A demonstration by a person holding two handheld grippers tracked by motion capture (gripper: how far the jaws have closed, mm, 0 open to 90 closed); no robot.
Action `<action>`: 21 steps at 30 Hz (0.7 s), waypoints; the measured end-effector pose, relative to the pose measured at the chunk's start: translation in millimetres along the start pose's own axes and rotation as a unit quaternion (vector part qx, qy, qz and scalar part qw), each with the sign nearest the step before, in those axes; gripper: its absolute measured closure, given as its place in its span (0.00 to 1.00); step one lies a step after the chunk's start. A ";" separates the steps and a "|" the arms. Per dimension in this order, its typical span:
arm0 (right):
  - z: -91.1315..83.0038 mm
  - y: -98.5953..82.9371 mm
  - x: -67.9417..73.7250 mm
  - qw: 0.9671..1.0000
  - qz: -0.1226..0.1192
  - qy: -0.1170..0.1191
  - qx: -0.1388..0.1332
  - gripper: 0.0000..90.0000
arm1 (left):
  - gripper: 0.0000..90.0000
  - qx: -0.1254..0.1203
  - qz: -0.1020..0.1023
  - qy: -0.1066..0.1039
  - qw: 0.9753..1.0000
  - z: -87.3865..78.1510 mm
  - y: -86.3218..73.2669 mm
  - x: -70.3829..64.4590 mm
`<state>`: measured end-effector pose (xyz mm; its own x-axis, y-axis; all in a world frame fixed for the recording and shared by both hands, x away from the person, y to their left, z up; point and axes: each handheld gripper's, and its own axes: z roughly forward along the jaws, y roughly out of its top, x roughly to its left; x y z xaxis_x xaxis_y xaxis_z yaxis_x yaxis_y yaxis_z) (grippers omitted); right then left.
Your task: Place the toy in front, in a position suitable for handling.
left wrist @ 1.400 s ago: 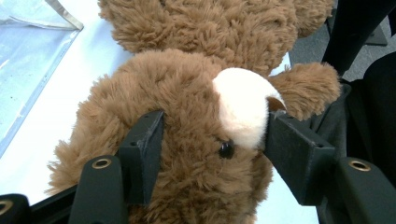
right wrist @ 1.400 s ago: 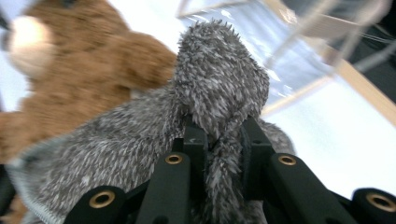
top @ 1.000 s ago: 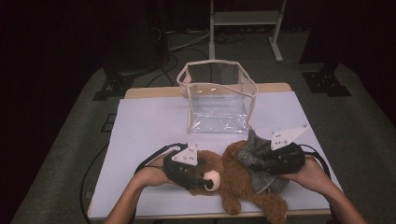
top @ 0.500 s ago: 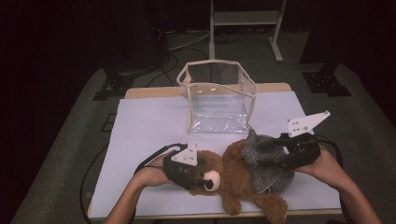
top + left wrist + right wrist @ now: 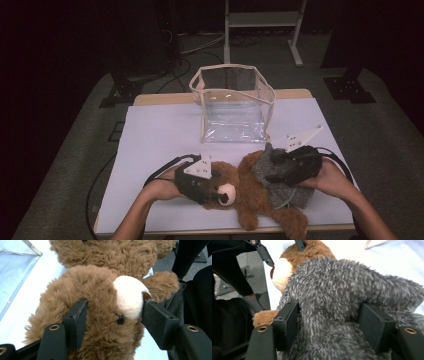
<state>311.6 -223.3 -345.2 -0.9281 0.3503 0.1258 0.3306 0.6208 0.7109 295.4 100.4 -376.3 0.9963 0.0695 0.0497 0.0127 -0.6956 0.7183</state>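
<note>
A brown teddy bear lies on its back near the table's front edge, head to the left, wearing a fuzzy grey sweater. My left gripper is shut on the bear's head, one jaw against the cream muzzle, the other pressed into the fur. My right gripper is shut on a bunched fold of the grey sweater over the bear's chest, lifting it into a peak. The right gripper view also shows the bear's muzzle beyond the sweater.
A clear plastic bag with a cream trim stands open-topped just behind the bear at the table's middle. The white table cover is bare to the left. Cables trail from both grippers. A dark floor and stand legs surround the table.
My right gripper swung out to the right with the sweater fold, then came back left and lower. My left gripper has stayed still on the bear's head.
</note>
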 end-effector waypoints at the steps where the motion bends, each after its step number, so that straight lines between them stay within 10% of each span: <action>1: 4.1 -0.9 0.0 1.000 0.002 0.005 0.002 0.38 | 0.41 -0.001 -0.001 -0.001 1.000 0.2 -0.2 -0.6; 13: 18.1 -12.2 16.6 0.999 -0.029 0.020 0.008 0.61 | 0.30 -0.019 -0.003 -0.004 1.000 -14.6 7.4 3.9; 18: 16.1 -16.1 23.6 0.998 -0.054 0.011 -0.010 0.70 | 0.24 -0.027 -0.050 0.031 0.998 -5.6 8.1 21.7; 21: 11.9 -16.9 23.3 0.998 -0.056 0.013 -0.017 0.74 | 0.30 -0.014 -0.061 0.016 0.998 2.6 4.8 23.2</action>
<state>286.4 -217.3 -362.5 -0.9633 0.2613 0.0621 0.2190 0.6305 0.7447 318.7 96.8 -373.6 0.9845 0.1744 -0.0176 0.1303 -0.6611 0.7389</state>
